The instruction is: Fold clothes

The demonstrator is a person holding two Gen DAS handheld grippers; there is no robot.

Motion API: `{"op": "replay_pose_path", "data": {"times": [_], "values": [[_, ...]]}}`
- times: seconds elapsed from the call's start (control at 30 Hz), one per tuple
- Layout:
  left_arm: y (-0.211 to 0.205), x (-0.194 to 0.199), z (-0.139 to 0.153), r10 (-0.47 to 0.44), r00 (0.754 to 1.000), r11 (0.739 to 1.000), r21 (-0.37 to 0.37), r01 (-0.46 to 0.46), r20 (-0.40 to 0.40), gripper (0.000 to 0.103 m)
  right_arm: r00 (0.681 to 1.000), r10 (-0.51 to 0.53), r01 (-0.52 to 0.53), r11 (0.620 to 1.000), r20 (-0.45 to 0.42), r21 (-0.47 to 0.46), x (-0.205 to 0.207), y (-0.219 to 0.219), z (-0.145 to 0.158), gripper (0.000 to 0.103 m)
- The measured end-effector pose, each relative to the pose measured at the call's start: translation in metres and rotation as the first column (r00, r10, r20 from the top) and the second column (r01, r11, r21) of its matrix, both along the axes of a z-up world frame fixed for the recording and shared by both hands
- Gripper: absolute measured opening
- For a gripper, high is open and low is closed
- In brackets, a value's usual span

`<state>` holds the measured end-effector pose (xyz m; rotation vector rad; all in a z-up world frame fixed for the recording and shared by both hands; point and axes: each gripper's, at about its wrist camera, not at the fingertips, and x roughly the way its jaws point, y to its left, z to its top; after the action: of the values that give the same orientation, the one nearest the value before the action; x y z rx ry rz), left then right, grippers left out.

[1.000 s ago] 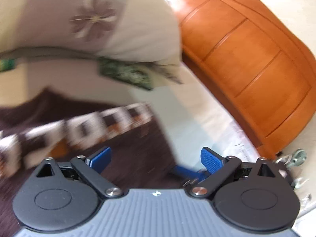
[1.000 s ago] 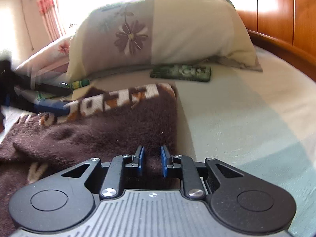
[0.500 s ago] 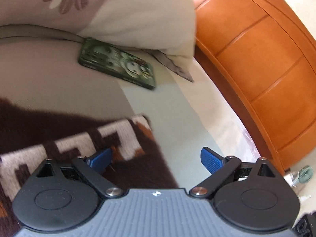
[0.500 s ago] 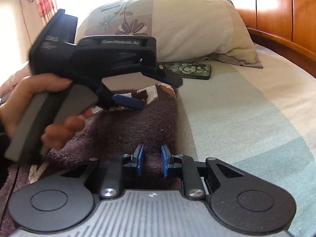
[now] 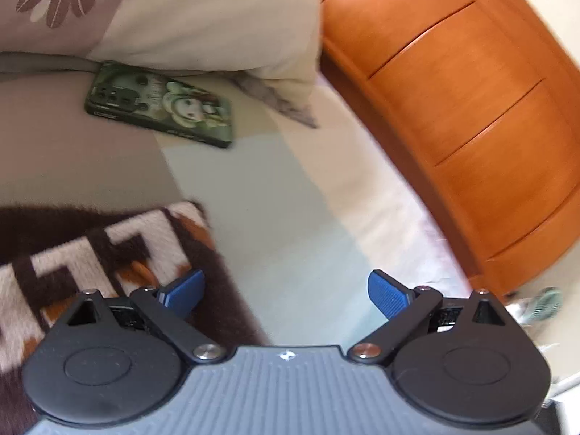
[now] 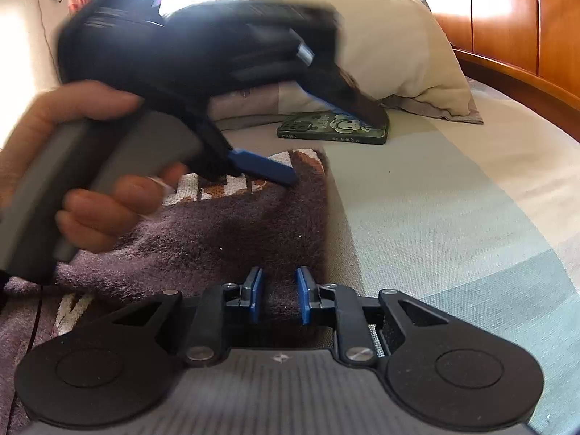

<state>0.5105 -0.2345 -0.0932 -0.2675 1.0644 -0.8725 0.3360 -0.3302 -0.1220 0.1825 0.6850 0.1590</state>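
Lying between right tongs [image 6: 278, 295]: brown garment [image 6: 232, 232].

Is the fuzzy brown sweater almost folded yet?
Not yet. The brown sweater already lies doubled on the bed. The right gripper pinches its near edge; the left gripper is open over the patterned far corner. Grabbing that corner and folding again remain.

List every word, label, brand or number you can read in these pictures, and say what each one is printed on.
"CLASSIC": on the near edge of the green phone case lying on the bed by the pillow, right wrist view.
Further print on that case, in both views: too small or blurred to read.
Left gripper body, right wrist view: motion-blurred, no lettering readable.
Small mark on each gripper's grey ribbed plate: a logo, not text.
Brown garment: a woven pattern only, no words.
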Motion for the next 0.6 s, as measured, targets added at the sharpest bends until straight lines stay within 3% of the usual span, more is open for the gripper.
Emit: {"op": "replay_pose_path", "data": {"times": [0.2,0.37,0.43,0.5,0.57,0.6], "values": [[-0.01,0.02,-0.018,0.092,0.995,0.995,-0.039,-0.09,0.042,0.096,1.0,0.014,-0.014,1.0,0.003,-0.023,-0.005,0.002,0.001,0.026],[-0.011,0.01,-0.004,0.078,0.994,0.997,0.01,-0.079,0.076,0.096,1.0,0.013,-0.013,1.0,-0.002,-0.021,-0.005,0.003,0.004,0.026],[-0.003,0.005,0.003,0.07,0.995,0.998,-0.006,-0.07,0.065,0.096,1.0,0.01,-0.01,1.0,-0.002,-0.03,-0.005,0.004,0.006,0.027],[0.006,-0.004,0.005,0.044,0.998,0.998,-0.052,-0.042,0.034,0.096,1.0,0.009,-0.008,0.998,0.01,-0.07,-0.009,0.008,0.015,0.034],[0.013,-0.014,0.006,0.008,1.0,0.995,-0.101,-0.009,-0.002,0.097,0.998,0.013,-0.006,0.992,0.057,-0.122,-0.018,0.015,0.026,0.056],[0.015,-0.018,0.003,-0.006,1.0,0.993,-0.119,0.003,-0.025,0.097,0.996,0.028,-0.016,0.99,0.084,-0.139,-0.023,0.018,0.03,0.062]]}}
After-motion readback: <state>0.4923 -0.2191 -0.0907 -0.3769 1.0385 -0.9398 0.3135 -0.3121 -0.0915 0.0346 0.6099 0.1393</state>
